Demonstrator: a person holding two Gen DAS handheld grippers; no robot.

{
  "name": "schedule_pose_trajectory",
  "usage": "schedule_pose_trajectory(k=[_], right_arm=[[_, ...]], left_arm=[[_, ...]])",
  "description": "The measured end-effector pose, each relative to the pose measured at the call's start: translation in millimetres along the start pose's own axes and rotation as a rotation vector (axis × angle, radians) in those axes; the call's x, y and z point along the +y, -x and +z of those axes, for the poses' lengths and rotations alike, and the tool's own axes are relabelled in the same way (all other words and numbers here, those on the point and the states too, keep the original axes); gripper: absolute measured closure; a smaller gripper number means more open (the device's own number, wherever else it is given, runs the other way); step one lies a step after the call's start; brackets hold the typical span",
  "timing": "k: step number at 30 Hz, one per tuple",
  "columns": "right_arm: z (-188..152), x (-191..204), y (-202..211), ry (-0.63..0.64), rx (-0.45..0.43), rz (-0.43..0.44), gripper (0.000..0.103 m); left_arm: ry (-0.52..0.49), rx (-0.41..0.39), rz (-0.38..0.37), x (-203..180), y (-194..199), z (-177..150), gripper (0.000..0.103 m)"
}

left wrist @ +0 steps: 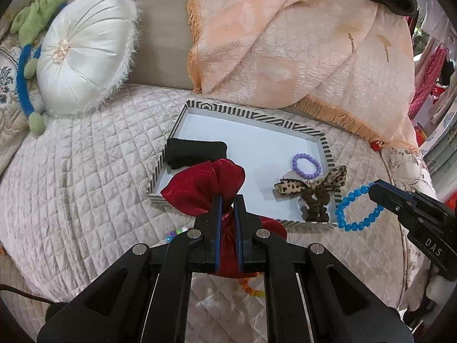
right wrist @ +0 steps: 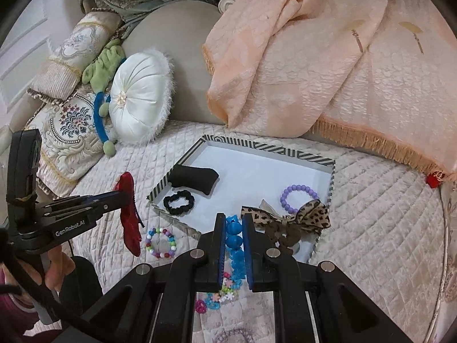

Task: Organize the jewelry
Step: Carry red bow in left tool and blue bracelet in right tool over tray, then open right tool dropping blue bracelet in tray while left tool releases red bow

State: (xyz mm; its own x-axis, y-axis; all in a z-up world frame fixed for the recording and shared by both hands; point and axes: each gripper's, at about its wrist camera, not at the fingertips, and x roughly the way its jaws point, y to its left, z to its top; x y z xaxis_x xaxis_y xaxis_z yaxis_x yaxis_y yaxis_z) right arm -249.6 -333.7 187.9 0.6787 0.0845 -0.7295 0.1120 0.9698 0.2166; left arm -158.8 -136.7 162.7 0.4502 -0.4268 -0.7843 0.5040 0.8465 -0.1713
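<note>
A striped-rim tray (left wrist: 257,115) (right wrist: 271,150) with a white floor lies on the quilted bed. In it are a black cushion (left wrist: 197,150) (right wrist: 197,177), a black scrunchie (right wrist: 179,202), a purple bead bracelet (left wrist: 306,165) (right wrist: 298,200) and a leopard bow (left wrist: 314,187) (right wrist: 288,217). My left gripper (left wrist: 227,200) (right wrist: 124,197) is shut on a red bow (left wrist: 205,185) (right wrist: 130,214), held above the tray's near left corner. My right gripper (right wrist: 234,220) (left wrist: 374,190) is shut on a blue bead bracelet (left wrist: 357,210) (right wrist: 234,238), held at the tray's near right edge.
A multicoloured bead bracelet (right wrist: 161,243) and other small coloured pieces (right wrist: 220,297) lie on the quilt (left wrist: 85,171) in front of the tray. A white round pillow (left wrist: 85,54) (right wrist: 140,97), a green plush toy (right wrist: 105,63) and a peach fringed blanket (left wrist: 285,43) (right wrist: 328,71) lie behind.
</note>
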Motion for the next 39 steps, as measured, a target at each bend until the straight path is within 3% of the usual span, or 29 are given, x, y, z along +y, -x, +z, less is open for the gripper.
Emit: schedule_pose_trajectory(k=[13, 22, 30, 39], right_arm=[[38, -17, -67, -0.027, 0.047, -0.011, 0.092], [64, -44, -139, -0.080, 0.103, -0.004, 0.092], [68, -77, -192, -0.139, 0.158, -0.078, 0.092], [72, -106, -209, -0.209, 0.136, -0.189, 0.092]], left_arm=[[0.063, 0.058, -0.058, -2, -60, 42, 0.096], [0.078, 0.124, -0.030, -3, -118, 57, 0.096], [0.076, 0.166, 0.006, 0, -150, 52, 0.096], [0.058, 0.156, 0.023, -5, -167, 54, 0.096]])
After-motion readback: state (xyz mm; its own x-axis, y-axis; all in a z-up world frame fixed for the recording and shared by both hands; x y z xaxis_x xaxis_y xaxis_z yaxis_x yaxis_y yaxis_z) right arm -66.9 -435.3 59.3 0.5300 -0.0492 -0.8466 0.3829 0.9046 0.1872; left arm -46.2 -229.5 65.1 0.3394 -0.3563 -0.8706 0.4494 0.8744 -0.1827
